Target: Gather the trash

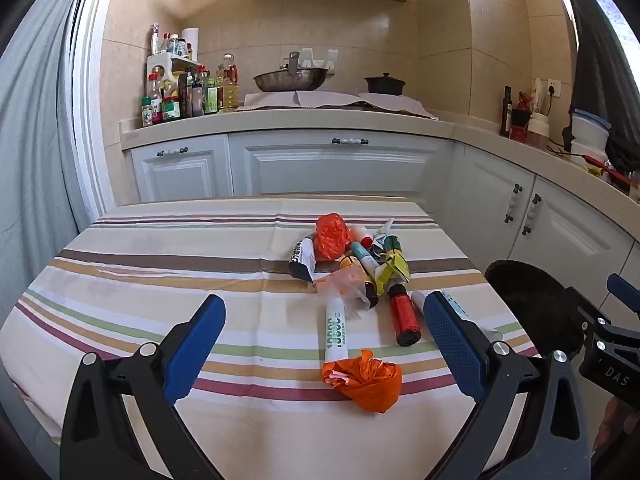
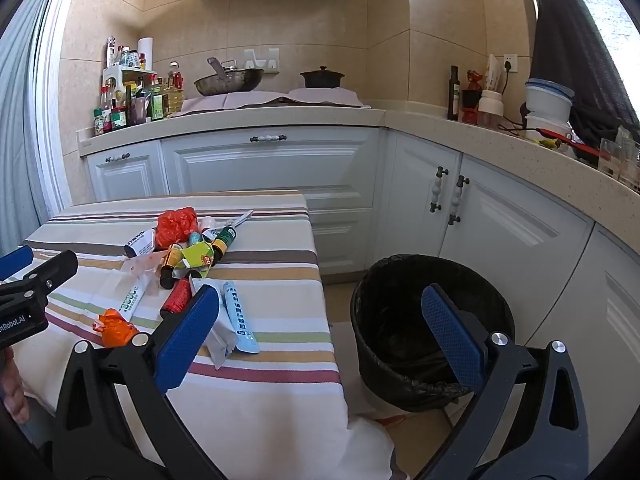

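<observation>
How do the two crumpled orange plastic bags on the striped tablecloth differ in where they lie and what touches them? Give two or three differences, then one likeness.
The near orange bag lies at the front, apart from the main heap; the far orange bag lies at the heap's back edge. The near one touches only the white tube; the far one presses against several items, including a black-and-white packet. The near bag shows pale striped patches; the far bag looks plain orange. Both are scrunched orange plastic, ungripped.

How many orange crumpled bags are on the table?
2: one orange bag lies nearest the left gripper, the other orange bag sits at the pile's far end. More may hide underneath.
</observation>
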`<state>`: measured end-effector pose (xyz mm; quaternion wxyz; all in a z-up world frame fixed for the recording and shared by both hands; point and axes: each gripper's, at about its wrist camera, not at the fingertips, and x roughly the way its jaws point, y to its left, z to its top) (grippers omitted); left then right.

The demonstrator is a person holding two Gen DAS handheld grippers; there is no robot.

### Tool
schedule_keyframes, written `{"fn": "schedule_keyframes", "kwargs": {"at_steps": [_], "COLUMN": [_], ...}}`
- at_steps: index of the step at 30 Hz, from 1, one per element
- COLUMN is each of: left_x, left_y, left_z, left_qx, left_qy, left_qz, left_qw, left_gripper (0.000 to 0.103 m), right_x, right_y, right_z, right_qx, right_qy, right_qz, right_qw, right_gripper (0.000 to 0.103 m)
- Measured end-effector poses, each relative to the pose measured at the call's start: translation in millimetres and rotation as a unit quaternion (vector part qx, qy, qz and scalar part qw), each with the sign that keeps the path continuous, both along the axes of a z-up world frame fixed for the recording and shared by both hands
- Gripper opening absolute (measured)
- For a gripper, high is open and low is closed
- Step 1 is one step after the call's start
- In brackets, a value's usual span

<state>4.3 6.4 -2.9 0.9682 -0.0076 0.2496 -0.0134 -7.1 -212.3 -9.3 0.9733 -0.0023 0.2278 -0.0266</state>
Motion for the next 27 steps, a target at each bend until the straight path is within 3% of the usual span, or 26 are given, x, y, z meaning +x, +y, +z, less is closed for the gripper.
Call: {"fn": "schedule_keyframes", "kwargs": {"at_steps": [27], "left_x": [-2.3], "left_y": [-2.1], "left_z": [1.5], "left_qx": [0.012], "left_qy": [-0.006], "left_qz": [0.003], "left_qw": [0.9999], "left_gripper": [0.097], "right_x": [-1.5], "right_y": [-0.5], "right_z": [1.6], "right_qx": [0.0], "right_qy": [0.0], "right_qz": [-0.001], "right_qw": [1.0], "right_gripper": [0.099]}}
